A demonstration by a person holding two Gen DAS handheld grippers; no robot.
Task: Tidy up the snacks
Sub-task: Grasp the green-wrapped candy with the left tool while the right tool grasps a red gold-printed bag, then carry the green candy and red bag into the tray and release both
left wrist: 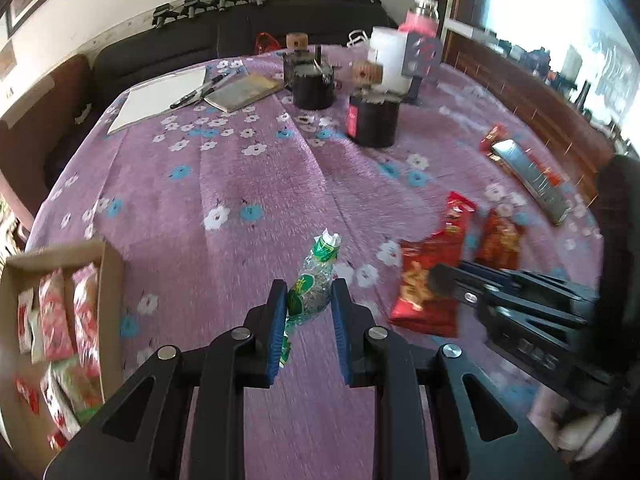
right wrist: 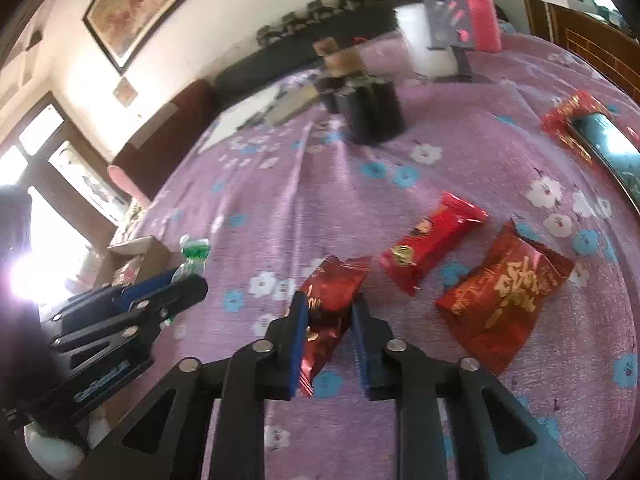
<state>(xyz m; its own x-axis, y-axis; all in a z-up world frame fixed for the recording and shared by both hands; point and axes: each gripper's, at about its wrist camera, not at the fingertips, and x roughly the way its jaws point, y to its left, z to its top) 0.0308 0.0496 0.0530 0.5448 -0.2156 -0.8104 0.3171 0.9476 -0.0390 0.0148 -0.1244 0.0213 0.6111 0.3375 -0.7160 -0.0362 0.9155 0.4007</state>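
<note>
My left gripper (left wrist: 310, 292) is shut on a clear and green snack packet (left wrist: 316, 276), held over the purple flowered tablecloth (left wrist: 240, 184). My right gripper (right wrist: 329, 312) is closed around a dark red snack packet (right wrist: 328, 312); it shows in the left wrist view (left wrist: 444, 282) over that red packet (left wrist: 420, 284). Two more red packets lie to its right: a slim one (right wrist: 430, 240) and a wide one (right wrist: 502, 300). A cardboard box (left wrist: 110, 280) at the left holds several pink, red and green packets (left wrist: 54, 312).
Black round canisters (left wrist: 374, 120) stand mid-table with a white container (left wrist: 390, 60) and pink bottle (left wrist: 420, 20) behind. Paper (left wrist: 160, 96), pens and a notebook (left wrist: 244, 90) lie at the back left. A phone (left wrist: 532, 176) on a red packet lies near the right edge. A dark sofa lies beyond.
</note>
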